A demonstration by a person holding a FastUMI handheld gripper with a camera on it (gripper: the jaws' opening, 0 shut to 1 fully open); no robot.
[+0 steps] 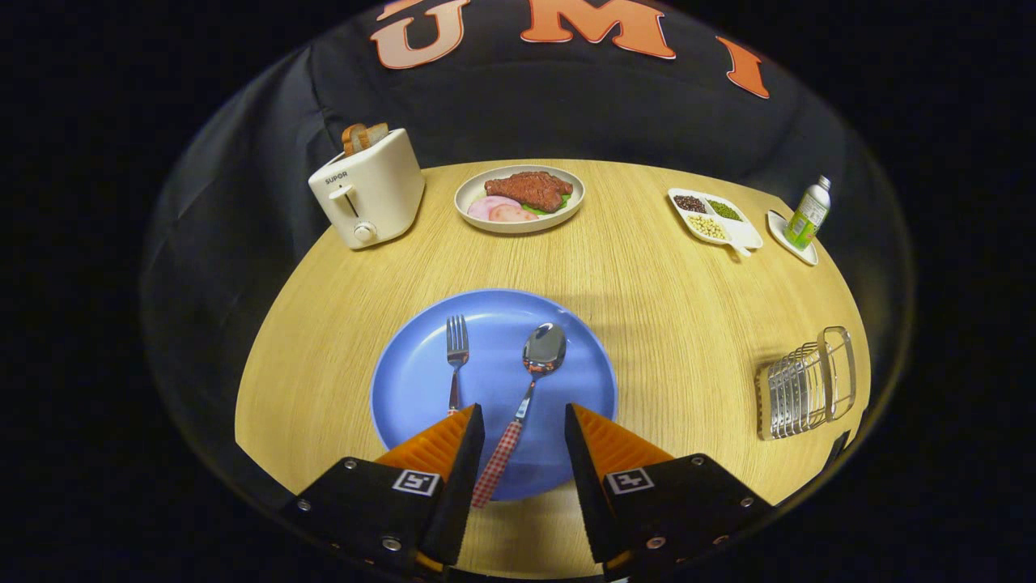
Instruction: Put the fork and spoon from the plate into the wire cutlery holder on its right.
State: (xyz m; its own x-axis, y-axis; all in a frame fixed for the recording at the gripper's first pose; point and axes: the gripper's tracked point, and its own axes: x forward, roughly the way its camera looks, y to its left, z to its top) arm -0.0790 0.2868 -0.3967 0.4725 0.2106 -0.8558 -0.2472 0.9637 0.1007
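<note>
A blue plate (421, 380) lies on the wooden table just ahead of my fingers. On it rest a fork (457, 348), tines pointing away, and to its right a spoon (541, 356) whose red checked handle runs back between my fingers. My gripper (524, 425) hovers over the plate's near edge, open, with the spoon handle in the gap and neither finger touching it. The fork's handle end is hidden behind the left finger. The wire cutlery holder (805, 385) stands to the right of the plate, near the table's edge.
Beyond the plate, a white toaster (368, 194) with bread stands at the back left. A plate of meat (520, 198) sits at the back middle. A divided dish of beans (712, 217) and a small bottle (808, 214) on a saucer are at the back right.
</note>
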